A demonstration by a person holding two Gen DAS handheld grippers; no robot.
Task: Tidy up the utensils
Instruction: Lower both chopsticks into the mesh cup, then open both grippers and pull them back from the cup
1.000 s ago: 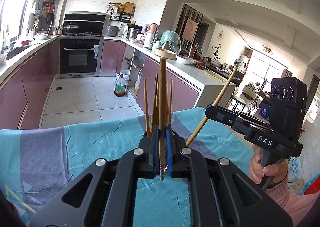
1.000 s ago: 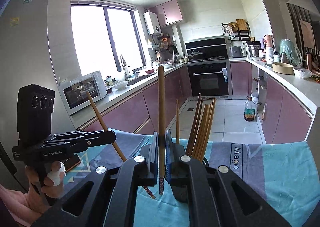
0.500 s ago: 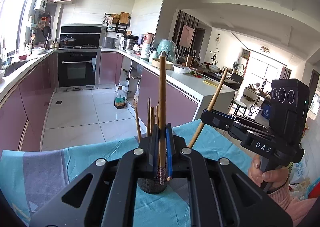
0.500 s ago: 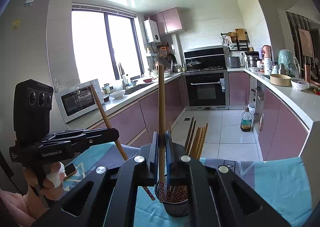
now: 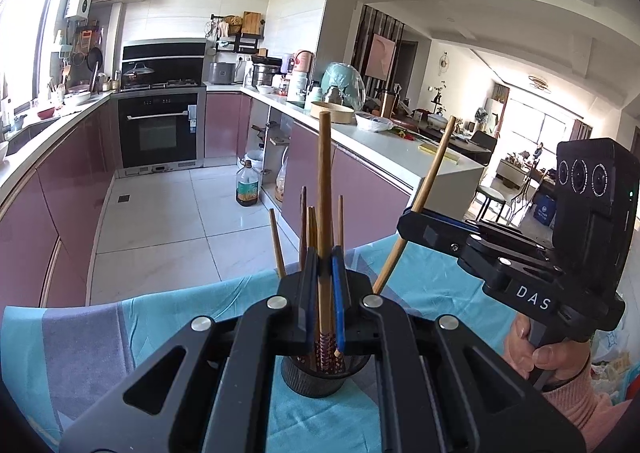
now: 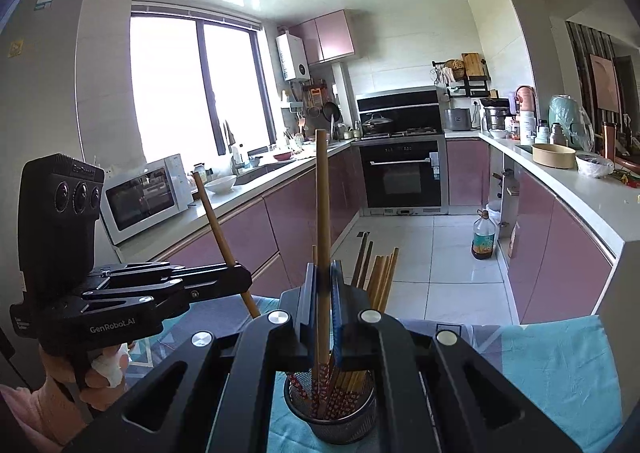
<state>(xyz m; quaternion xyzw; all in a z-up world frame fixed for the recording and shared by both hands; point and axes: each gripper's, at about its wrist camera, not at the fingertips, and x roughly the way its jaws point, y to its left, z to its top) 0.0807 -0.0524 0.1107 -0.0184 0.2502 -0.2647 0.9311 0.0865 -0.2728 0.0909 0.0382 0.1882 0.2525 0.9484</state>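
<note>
A black mesh holder (image 5: 314,375) stands on the teal cloth and holds several wooden chopsticks (image 5: 305,221). My left gripper (image 5: 323,285) is shut on one upright chopstick (image 5: 325,189), directly above the holder, with its patterned tip inside the cup. My right gripper (image 6: 323,293) is shut on another upright chopstick (image 6: 322,205) over the same holder (image 6: 332,413), its tip also inside. Each gripper shows in the other's view: the right one (image 5: 416,221) and the left one (image 6: 236,277), each with its chopstick.
The teal and grey tablecloth (image 5: 132,325) covers the table; its far edge drops to a tiled floor. Pink kitchen cabinets (image 5: 72,189), an oven (image 5: 160,133) and an oil bottle (image 5: 247,189) lie beyond. A microwave (image 6: 146,195) sits on the left counter.
Both grippers have lifted and tilted so the holder comes into view below them. The tips of both held chopsticks now sit inside the holder.
</note>
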